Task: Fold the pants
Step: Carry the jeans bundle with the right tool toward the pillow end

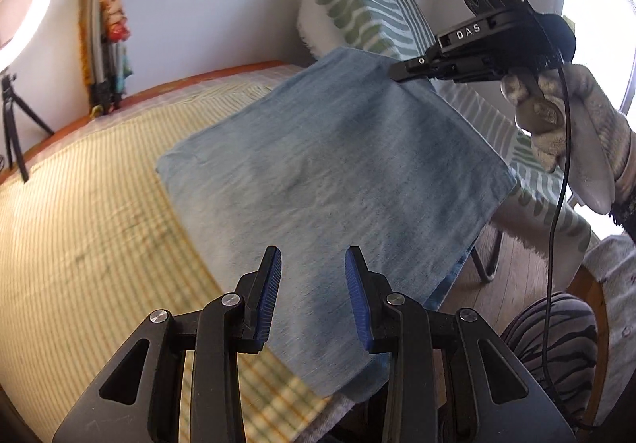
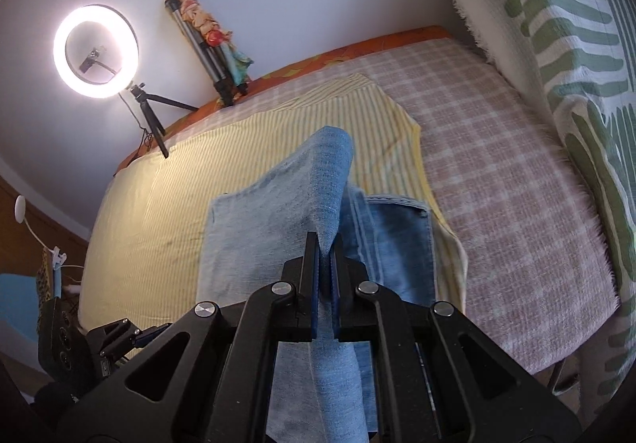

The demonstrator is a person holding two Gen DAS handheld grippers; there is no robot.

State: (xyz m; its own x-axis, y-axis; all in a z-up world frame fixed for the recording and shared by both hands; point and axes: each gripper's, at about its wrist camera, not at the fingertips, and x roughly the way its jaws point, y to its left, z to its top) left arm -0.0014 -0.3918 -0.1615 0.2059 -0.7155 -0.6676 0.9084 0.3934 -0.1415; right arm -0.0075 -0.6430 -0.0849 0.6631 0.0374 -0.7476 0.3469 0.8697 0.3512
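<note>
Together, we see:
Right tongs (image 2: pixel 325 244): clamped on pants (image 2: pixel 330 180) fold.
Left tongs (image 1: pixel 313 264): apart, fabric between, grip unclear.
Beyond: striped sheet (image 2: pixel 159 204), ring light (image 2: pixel 95 51).

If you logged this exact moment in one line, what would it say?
task: fold pants | right hand-held gripper: shut on jeans | left hand-held gripper: open above jeans | surface: striped bed sheet

We see two light sources: a ring light (image 2: pixel 95 51) glowing white against the wall, blown out with a soft halo, and a window (image 1: pixel 596 26) overexposed to pure white in the left wrist view. Both pictures are bright overall. The fisheye lenses bend the bed (image 2: pixel 516 165) edge and darken the corners. In the left wrist view the striped sheet (image 1: pixel 99 224) is smeared with motion blur.
</note>
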